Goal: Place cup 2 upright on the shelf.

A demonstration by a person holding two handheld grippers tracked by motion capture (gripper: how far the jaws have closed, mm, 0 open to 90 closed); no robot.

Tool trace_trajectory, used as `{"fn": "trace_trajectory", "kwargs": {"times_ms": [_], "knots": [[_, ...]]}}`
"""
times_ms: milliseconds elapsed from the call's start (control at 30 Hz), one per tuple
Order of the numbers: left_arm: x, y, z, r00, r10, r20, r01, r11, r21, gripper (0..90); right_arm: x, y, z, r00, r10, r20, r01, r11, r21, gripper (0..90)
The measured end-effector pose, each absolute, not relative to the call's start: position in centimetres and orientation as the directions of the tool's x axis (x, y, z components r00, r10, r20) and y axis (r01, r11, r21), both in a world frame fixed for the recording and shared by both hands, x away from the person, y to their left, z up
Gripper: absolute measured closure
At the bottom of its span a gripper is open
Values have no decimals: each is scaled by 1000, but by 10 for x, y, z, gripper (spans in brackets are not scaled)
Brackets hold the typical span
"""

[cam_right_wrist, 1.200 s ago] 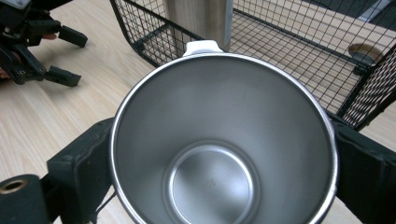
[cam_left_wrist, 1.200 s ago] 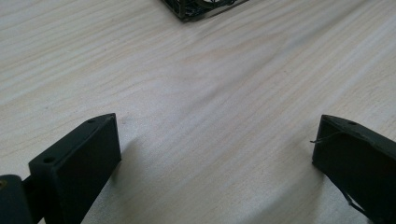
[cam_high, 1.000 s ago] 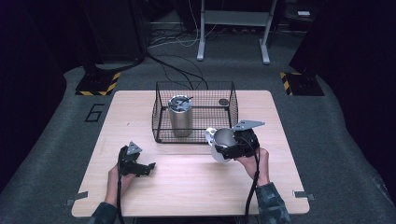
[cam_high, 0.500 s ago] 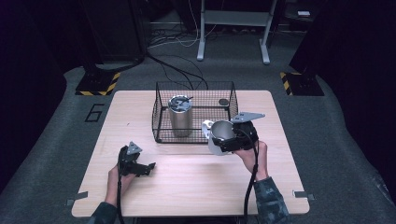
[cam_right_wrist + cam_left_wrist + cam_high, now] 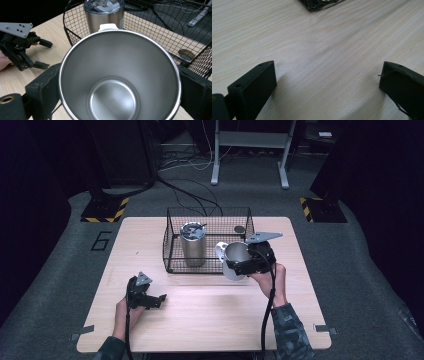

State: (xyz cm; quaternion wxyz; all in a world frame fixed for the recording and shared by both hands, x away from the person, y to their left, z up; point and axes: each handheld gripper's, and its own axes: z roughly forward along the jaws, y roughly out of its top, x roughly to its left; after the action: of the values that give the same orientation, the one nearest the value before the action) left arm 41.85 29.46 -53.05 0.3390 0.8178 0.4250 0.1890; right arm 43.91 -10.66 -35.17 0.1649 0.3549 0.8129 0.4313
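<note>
From above we see our right gripper [image 5: 243, 261] clamped on a steel cup [image 5: 235, 257], tipped on its side just near the wire basket [image 5: 172, 247]. Our right gripper view alone looks down the cup's mouth: a brushed, empty interior with a bright rim. Our left gripper [image 5: 150, 299], jaws spread apart, rests on the table [image 5: 210, 315].

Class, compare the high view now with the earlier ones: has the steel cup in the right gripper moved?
Yes. The steel cup, clamped in the right gripper, has shifted away from the person, closer to the front wall of the wire basket, which has stayed put.
</note>
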Motion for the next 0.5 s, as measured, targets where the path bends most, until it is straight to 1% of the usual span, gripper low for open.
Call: {"fn": "trace_trajectory", "kwargs": {"times_ms": [300, 500], "knots": [[419, 295, -531, 566, 824, 24, 563, -408, 719, 9, 452, -103, -334, -680, 732, 21, 429, 374, 822, 58], [419, 295, -531, 566, 824, 24, 562, -408, 719, 9, 458, -104, -329, -667, 745, 24, 437, 365, 822, 58]]}}
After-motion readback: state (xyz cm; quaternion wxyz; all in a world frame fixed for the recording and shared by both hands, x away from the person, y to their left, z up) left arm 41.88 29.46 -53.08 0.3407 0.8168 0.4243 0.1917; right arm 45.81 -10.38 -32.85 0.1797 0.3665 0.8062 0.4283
